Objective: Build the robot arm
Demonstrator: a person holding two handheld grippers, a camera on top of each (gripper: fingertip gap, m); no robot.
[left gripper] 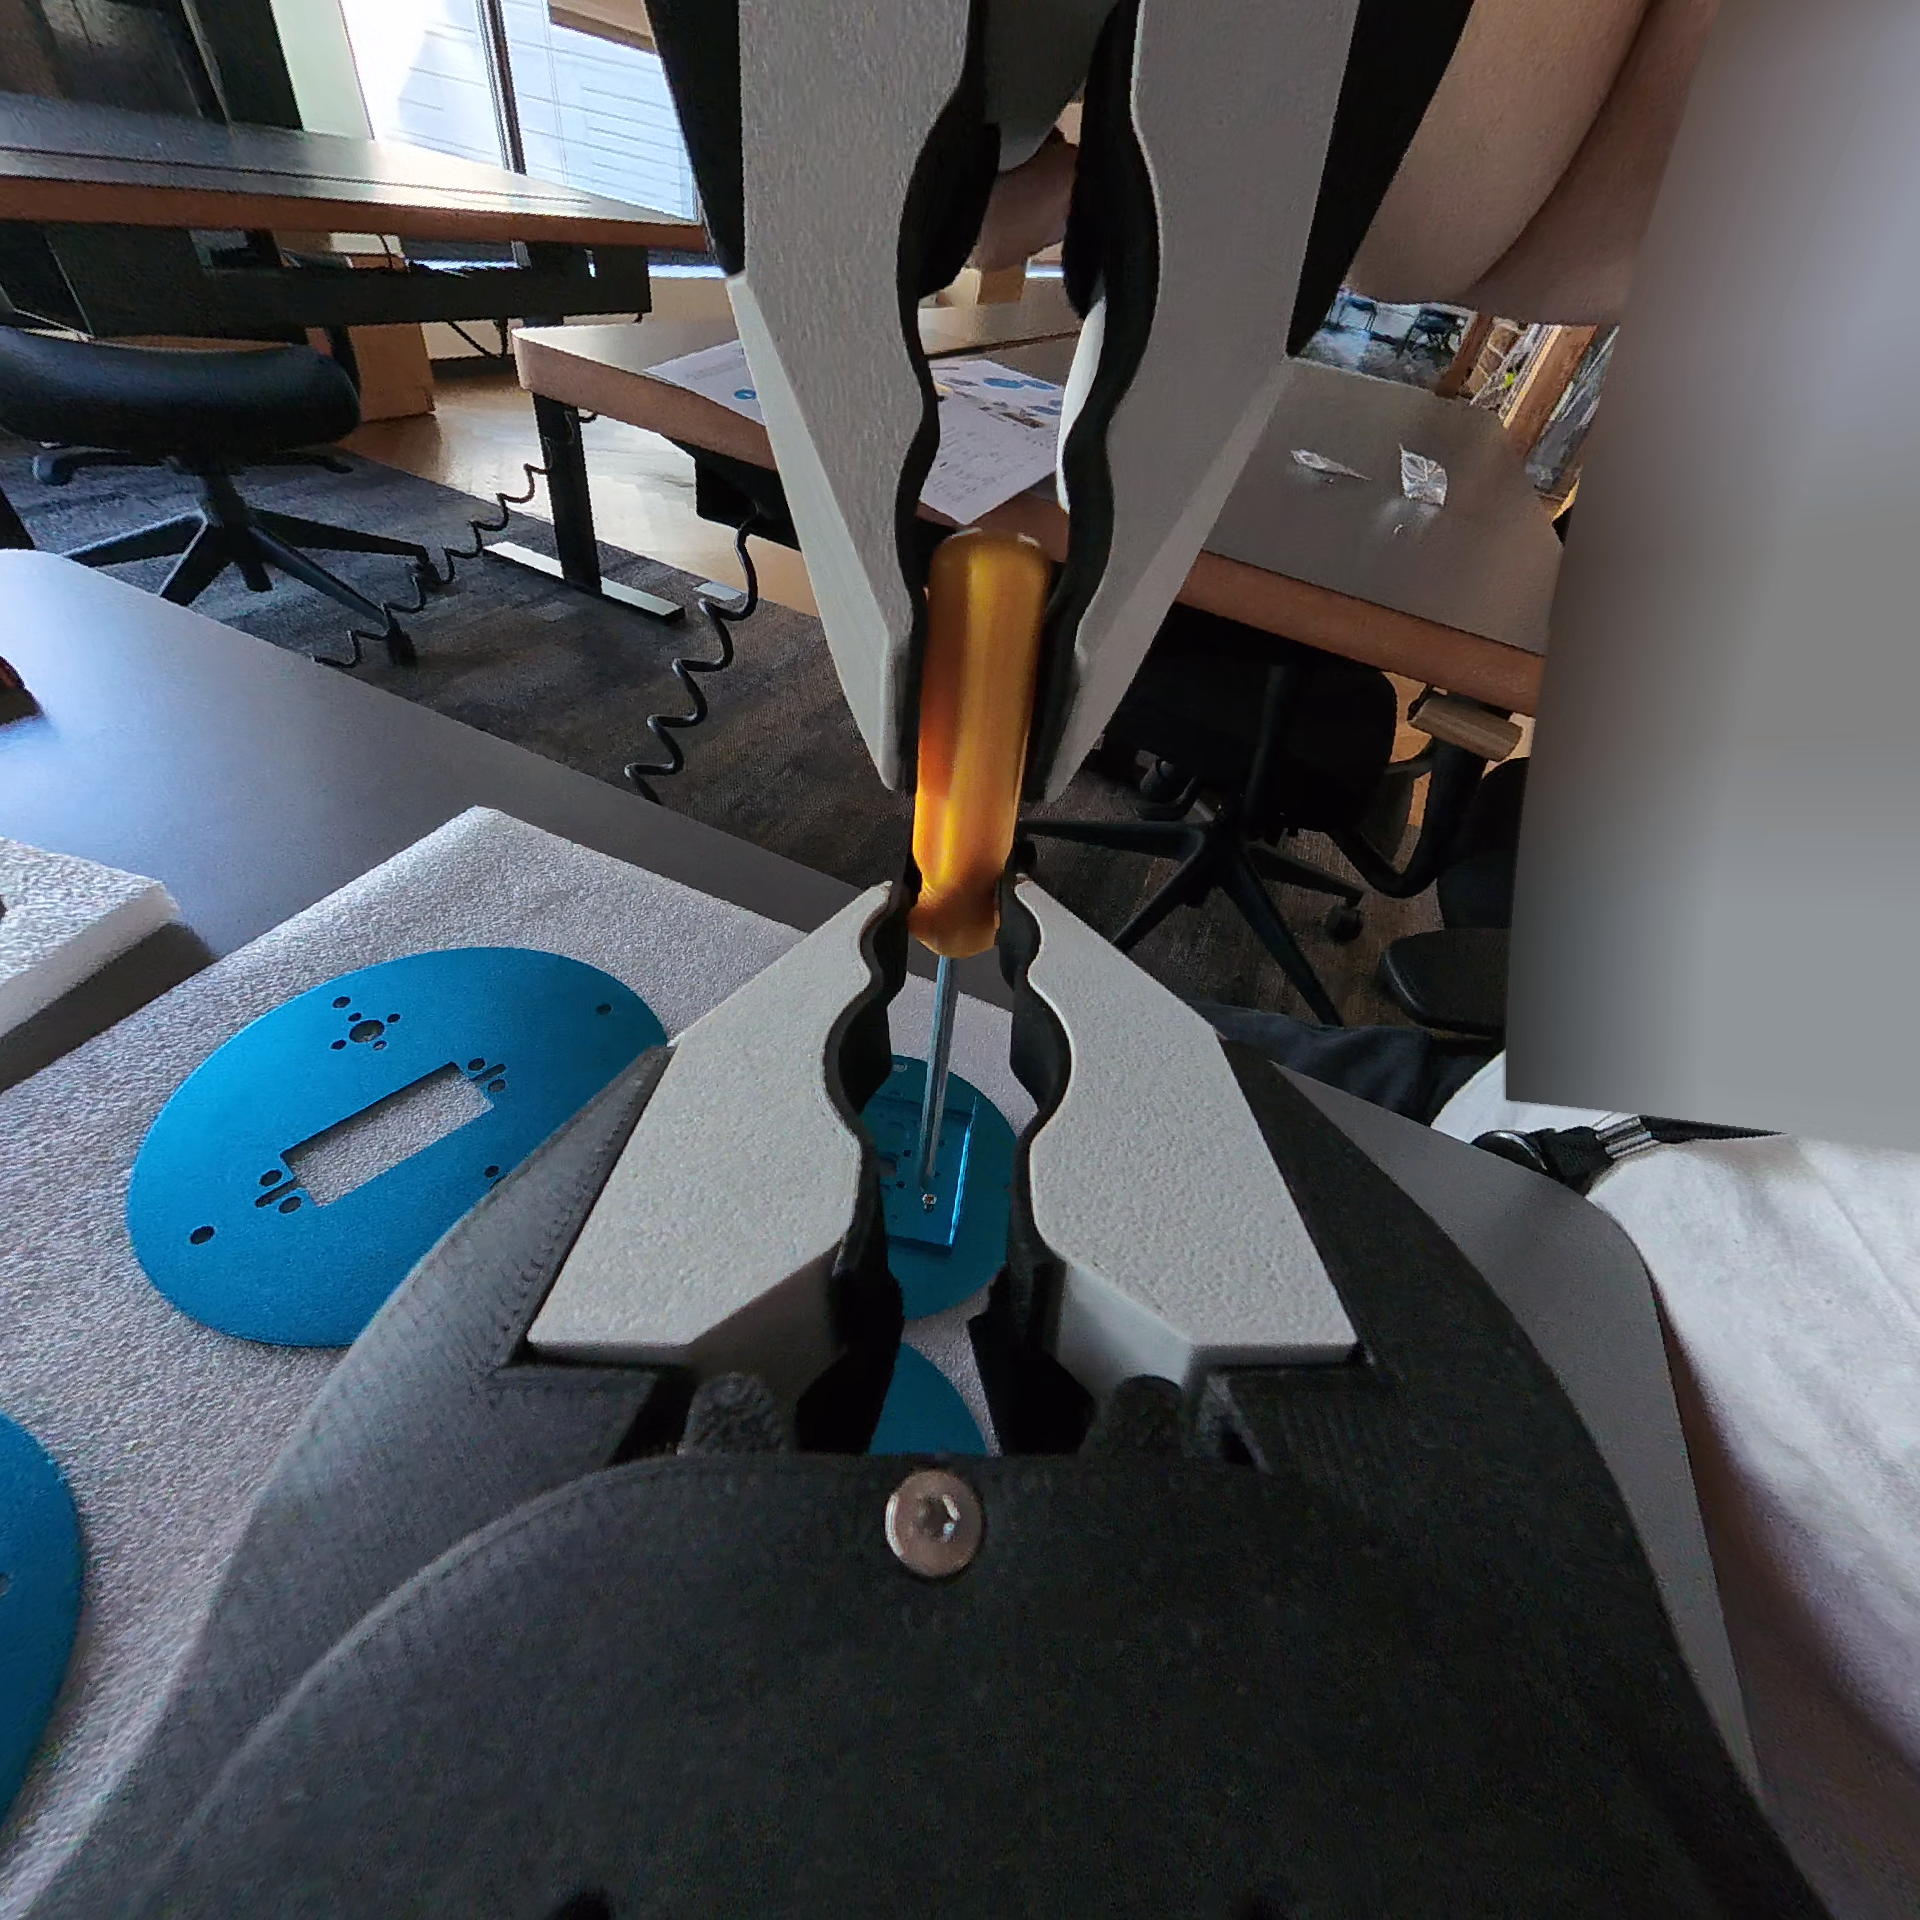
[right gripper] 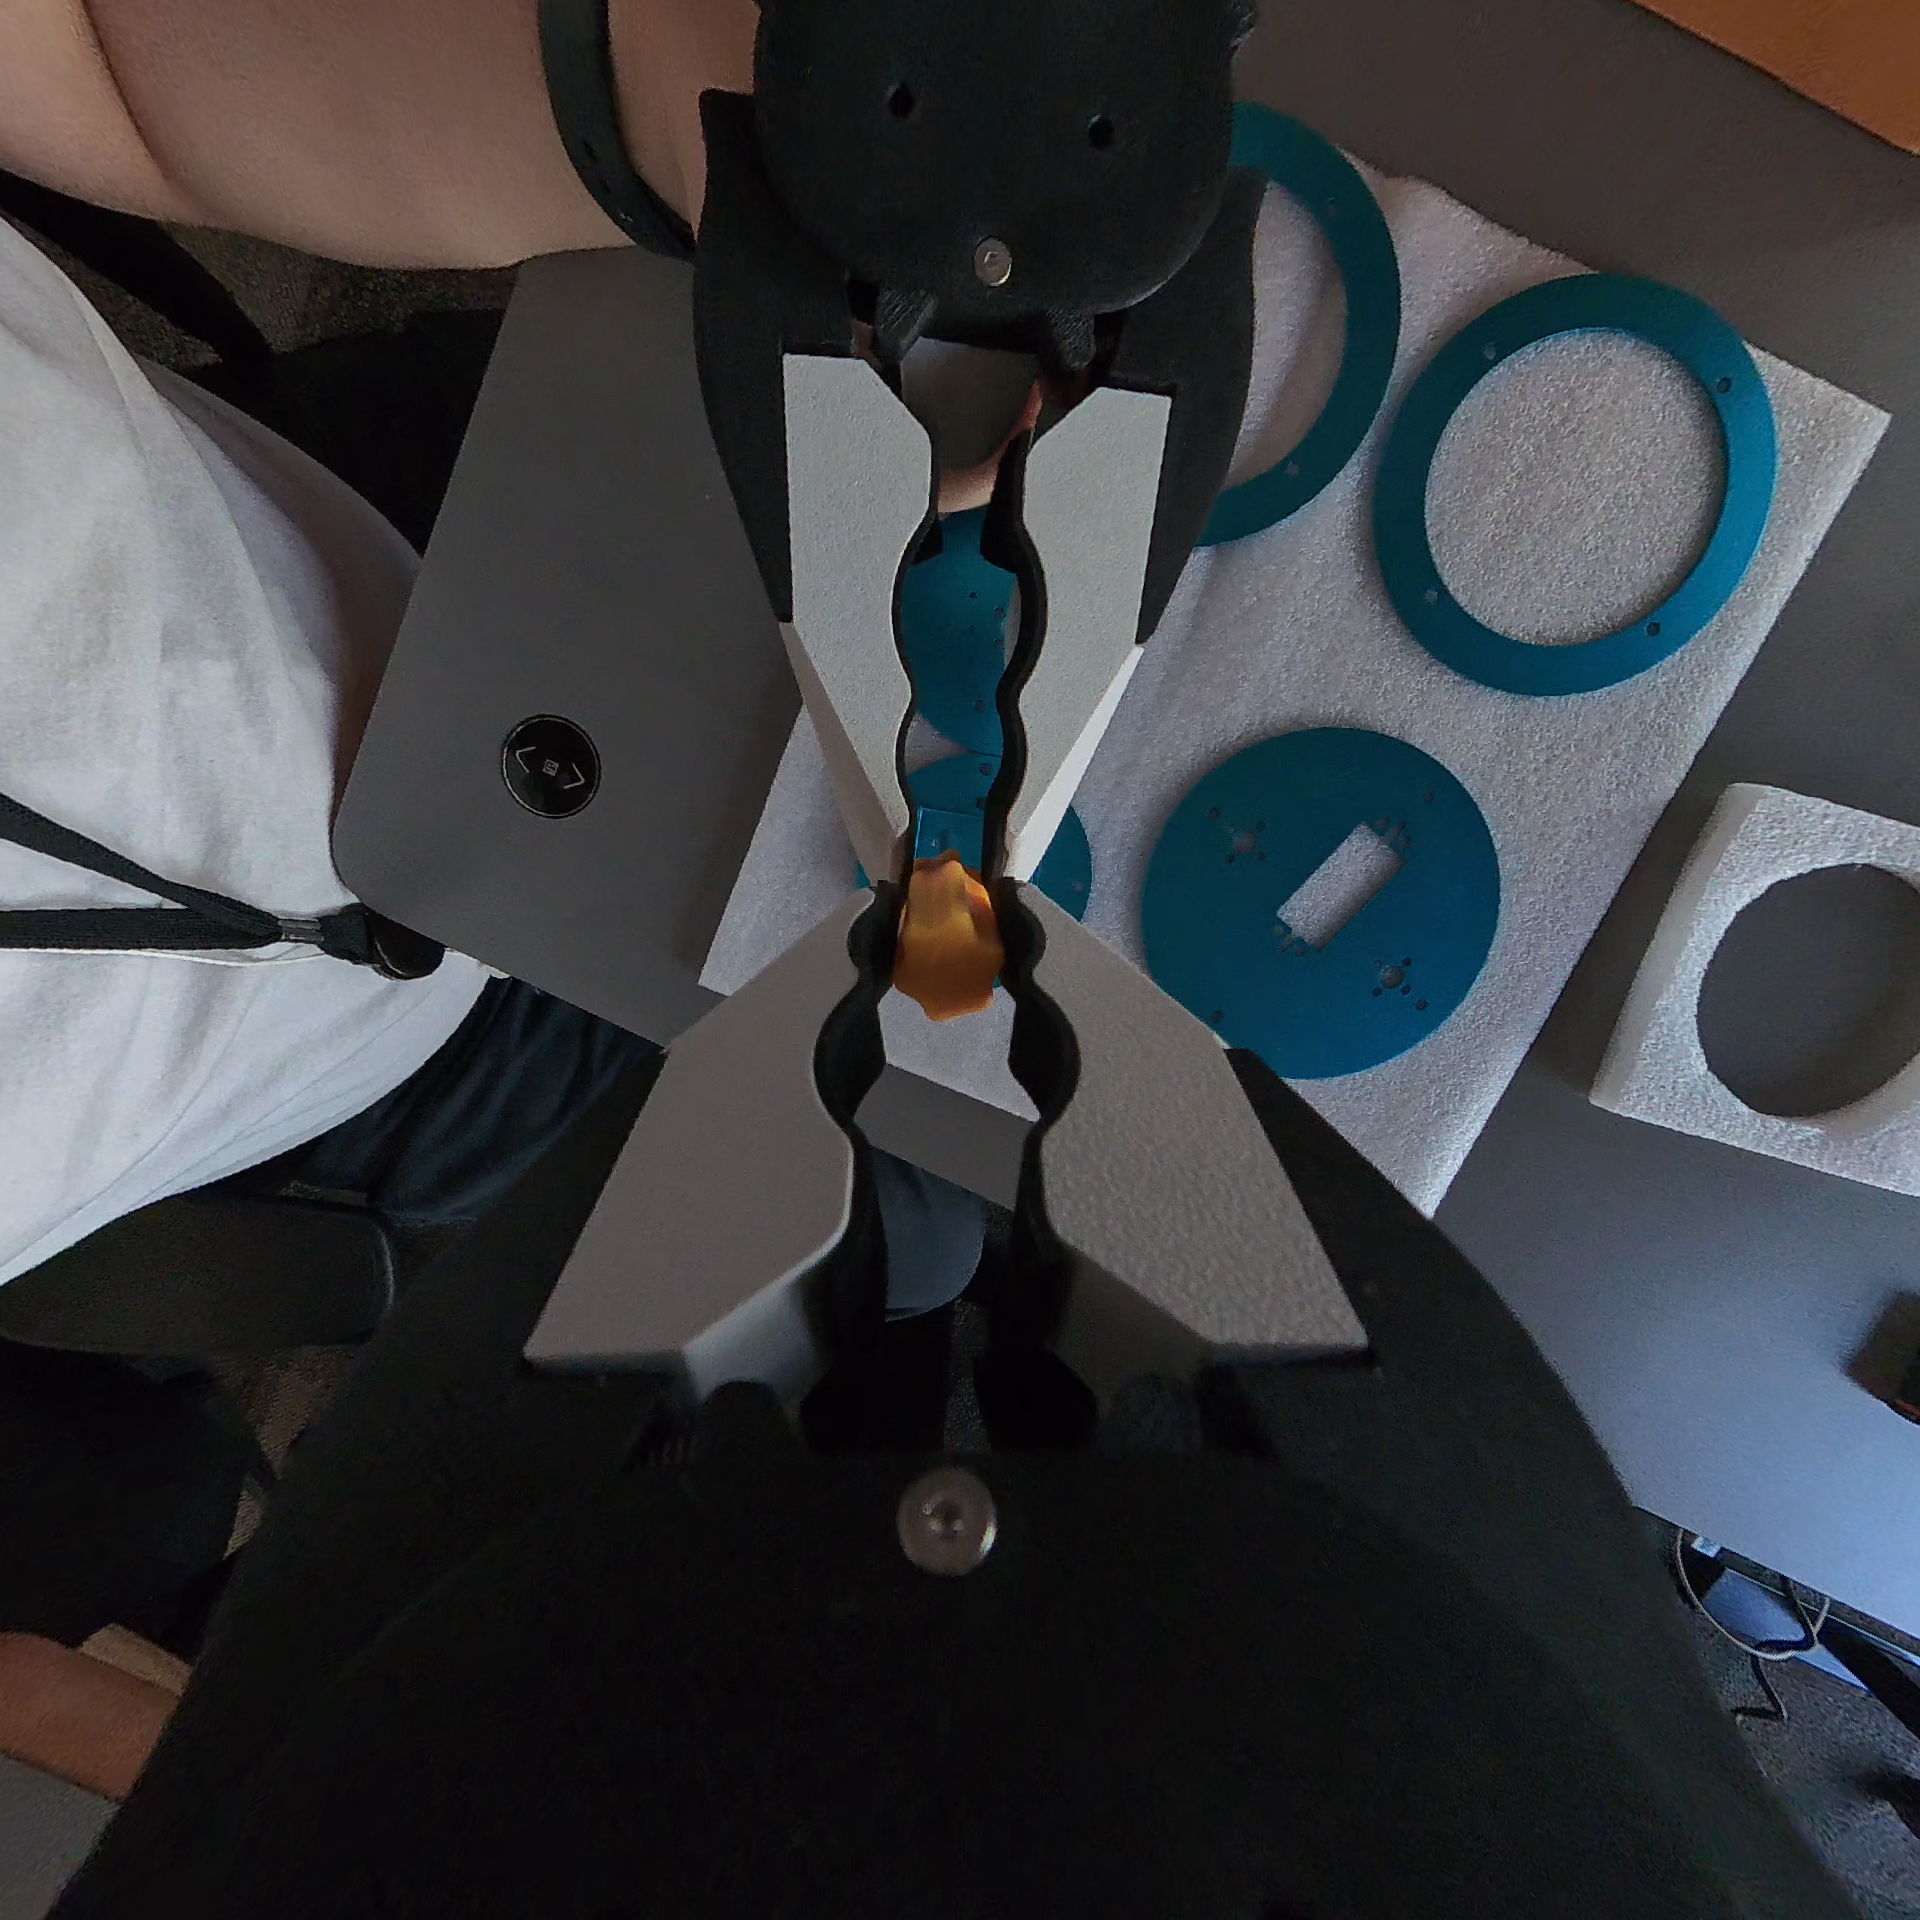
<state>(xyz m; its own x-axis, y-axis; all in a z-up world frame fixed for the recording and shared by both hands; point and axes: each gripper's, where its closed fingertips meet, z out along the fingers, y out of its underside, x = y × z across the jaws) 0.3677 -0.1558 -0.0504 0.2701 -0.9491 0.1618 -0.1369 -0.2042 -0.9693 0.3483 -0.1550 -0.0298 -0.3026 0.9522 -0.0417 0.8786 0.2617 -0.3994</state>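
Note:
An orange-handled screwdriver [left gripper: 977, 675] stands upright, its tip on a screw in a small blue block [left gripper: 951, 1174] that lies on a small blue disc [left gripper: 987, 1164]. My right gripper [right gripper: 951, 914] comes down from above and is shut on the handle [right gripper: 940, 945]; it also shows in the left wrist view [left gripper: 977, 784]. My left gripper [left gripper: 956, 899] reaches in low over the foam sheet [left gripper: 520, 904] and is closed on the handle's lower end. In the right wrist view the left gripper [right gripper: 954, 831] points toward mine, tip to tip.
On the foam lie a large blue disc with a rectangular cutout [right gripper: 1226, 935] and blue rings [right gripper: 1558, 670]. A foam piece with a round hole [right gripper: 1642, 966] lies to the right. The grey table [right gripper: 582, 582] has a round black control [right gripper: 551, 766]. A person in a white shirt [right gripper: 156, 675] sits close. Both grippers' tips are close together, under 4 cm apart.

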